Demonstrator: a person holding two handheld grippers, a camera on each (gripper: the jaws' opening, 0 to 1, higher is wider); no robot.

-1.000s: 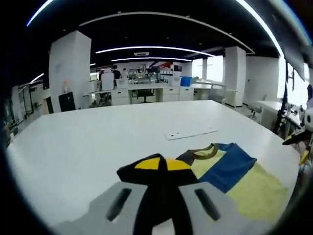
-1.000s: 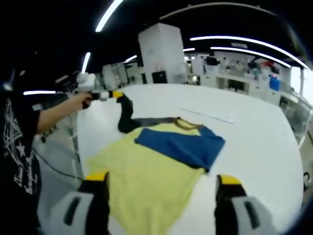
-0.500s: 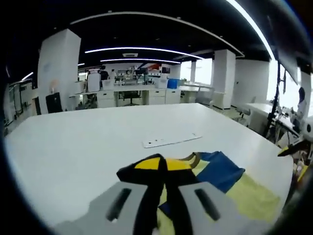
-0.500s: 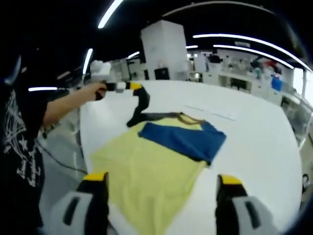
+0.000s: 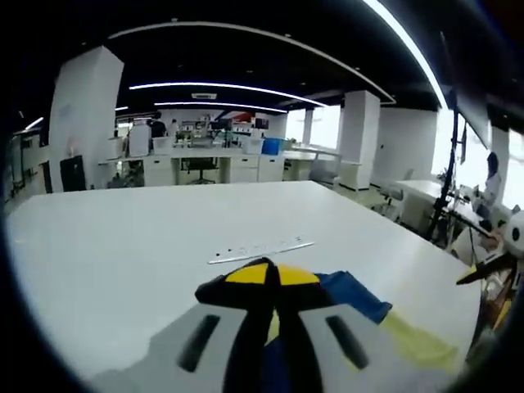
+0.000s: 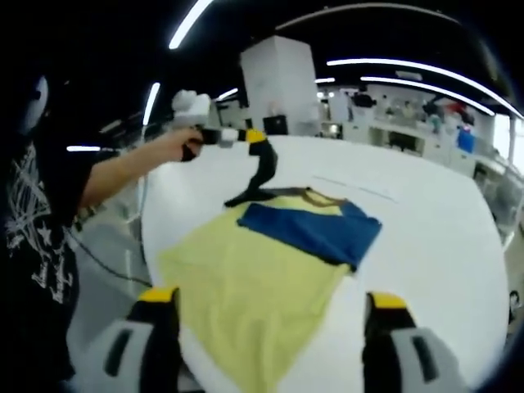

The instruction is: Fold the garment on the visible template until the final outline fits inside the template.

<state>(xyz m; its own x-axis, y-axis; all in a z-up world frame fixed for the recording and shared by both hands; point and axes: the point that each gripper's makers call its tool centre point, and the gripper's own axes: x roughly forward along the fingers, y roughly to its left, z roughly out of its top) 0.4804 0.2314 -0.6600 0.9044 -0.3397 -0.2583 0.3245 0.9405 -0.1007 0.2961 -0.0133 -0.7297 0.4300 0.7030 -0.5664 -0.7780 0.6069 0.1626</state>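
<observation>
The white table carries everything, so I place the rest against the garment lying on it. That garment is a yellow shirt spread flat, its hem toward my right gripper and its collar at the far end. A blue sleeve already lies folded across the chest, just below the collar. The other sleeve, the black one, is lifted off the far left corner of the shirt: my left gripper has its jaws clamped on the cuff and holds it up so the cloth hangs in a taut band down to the shoulder. In the left gripper view the same black fabric fills the gap between my yellow-tipped jaws, with the blue and yellow of the shirt just beyond them.

My right gripper hovers at the hem with its jaws spread wide apart and nothing between them.

A thin pale strip lies on the table beyond the collar, well apart from the shirt; I cannot tell whether it is part of the template.

To do this fold well, I judge I should carry the black sleeve across the chest in a low arc, keeping the cloth taut so the shoulder line creases straight, then lay it flat over the blue one before letting go. Pulling too hard could drag the whole shirt.
</observation>
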